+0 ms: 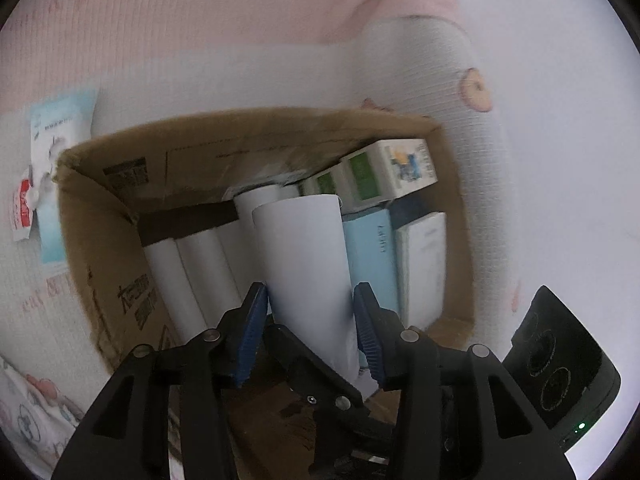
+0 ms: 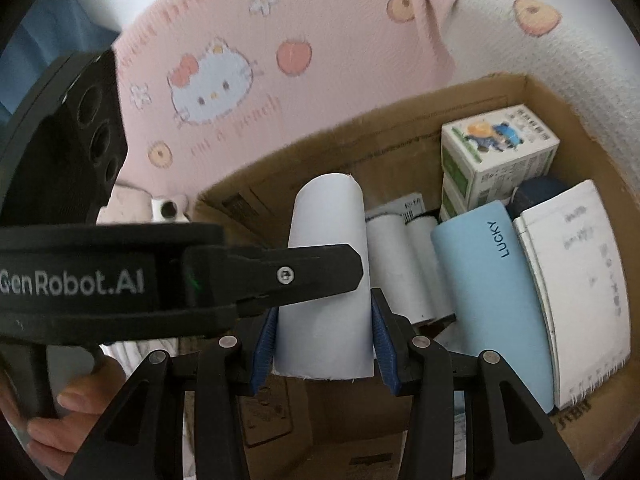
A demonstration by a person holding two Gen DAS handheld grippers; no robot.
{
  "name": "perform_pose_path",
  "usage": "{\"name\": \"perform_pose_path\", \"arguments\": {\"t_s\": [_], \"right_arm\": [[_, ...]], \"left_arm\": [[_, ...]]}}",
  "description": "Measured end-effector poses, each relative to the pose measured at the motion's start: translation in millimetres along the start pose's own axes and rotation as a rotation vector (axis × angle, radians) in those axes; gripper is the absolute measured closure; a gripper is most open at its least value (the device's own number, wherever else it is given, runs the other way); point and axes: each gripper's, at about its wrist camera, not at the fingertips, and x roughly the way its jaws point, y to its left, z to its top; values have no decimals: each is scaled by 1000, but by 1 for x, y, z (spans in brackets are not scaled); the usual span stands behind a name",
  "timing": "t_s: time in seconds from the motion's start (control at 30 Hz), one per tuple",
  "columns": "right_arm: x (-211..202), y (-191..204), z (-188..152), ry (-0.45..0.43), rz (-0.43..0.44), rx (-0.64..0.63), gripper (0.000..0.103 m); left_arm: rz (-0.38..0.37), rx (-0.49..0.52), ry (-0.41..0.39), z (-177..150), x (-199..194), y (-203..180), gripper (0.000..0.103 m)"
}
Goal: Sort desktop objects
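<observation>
The right tool (image 2: pixel 323 344) is closing its blue pads (image 2: pixel 265 347) against both sides of a rolled white paper tube (image 2: pixel 326 280), gripping it near its lower end, presumably so the roll keeps its curl while being carried. The left tool (image 1: pixel 310 328) is bracketing the same tube (image 1: pixel 304 256) from the opposite side; its pads are lying at the tube's flanks, but whether they are pressing cannot be told. Both tools are pointing forward and downward into an open cardboard box (image 2: pixel 280 168), the left one crossing in front of the right camera. The tube is hanging tilted over the box, above other white rolls (image 2: pixel 386 264) lying along the bottom, so like seems to be going with like. Beside them, a light blue notebook (image 2: pixel 492 292), a spiral pad (image 2: pixel 580 288) and small green-and-white cartons (image 2: pixel 498 152) are standing packed against the right wall. The box is resting on a pink-and-white blanket (image 2: pixel 224 40).
</observation>
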Motion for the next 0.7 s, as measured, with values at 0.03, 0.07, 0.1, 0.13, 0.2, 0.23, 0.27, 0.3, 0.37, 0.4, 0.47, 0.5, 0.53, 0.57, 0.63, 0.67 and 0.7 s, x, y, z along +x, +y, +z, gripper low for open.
{"name": "perform_pose_path", "arguments": {"t_s": [0.03, 0.07, 0.1, 0.13, 0.2, 0.23, 0.27, 0.3, 0.37, 0.4, 0.47, 0.5, 0.53, 0.57, 0.63, 0.67, 0.7], "right_arm": [[4, -4, 0, 17, 1, 4, 62], [5, -6, 2, 27, -1, 8, 62], [6, -9, 2, 34, 1, 15, 62], [7, -11, 3, 40, 2, 19, 62], [10, -14, 4, 54, 7, 31, 62], [12, -16, 5, 67, 14, 37, 62], [15, -18, 6, 81, 18, 40, 62], [17, -21, 8, 96, 23, 44, 62], [20, -24, 10, 116, 27, 47, 62], [23, -25, 11, 130, 30, 43, 62], [28, -31, 15, 172, 47, 56, 62], [30, -34, 17, 188, 54, 68, 62], [31, -35, 18, 195, 56, 65, 62], [32, -36, 19, 198, 58, 67, 62], [31, -35, 18, 200, 51, 53, 62], [31, -34, 18, 203, 48, 43, 62], [30, -34, 17, 206, 47, 38, 62]], "left_arm": [[4, -4, 4, 1, 2, 1, 55], [11, -5, 4, 2, 5, 1, 55], [18, -3, 3, 2, 7, 0, 55], [22, -3, 1, 2, 8, 0, 55], [33, -18, 2, 3, 13, 1, 55], [40, -18, 4, 4, 14, 2, 55], [46, -15, 2, 4, 15, 2, 55], [55, -13, -1, 5, 17, 1, 55], [67, -15, -3, 6, 20, 2, 55], [78, -19, -3, 7, 22, 2, 55], [88, -23, -6, 8, 24, 2, 55], [94, -32, -11, 8, 25, 3, 55], [94, -35, -14, 8, 24, 4, 55], [94, -31, -15, 8, 24, 4, 55], [98, -25, -18, 7, 24, 4, 55], [102, -22, -19, 6, 24, 4, 55], [107, -22, -21, 6, 24, 5, 55]]}}
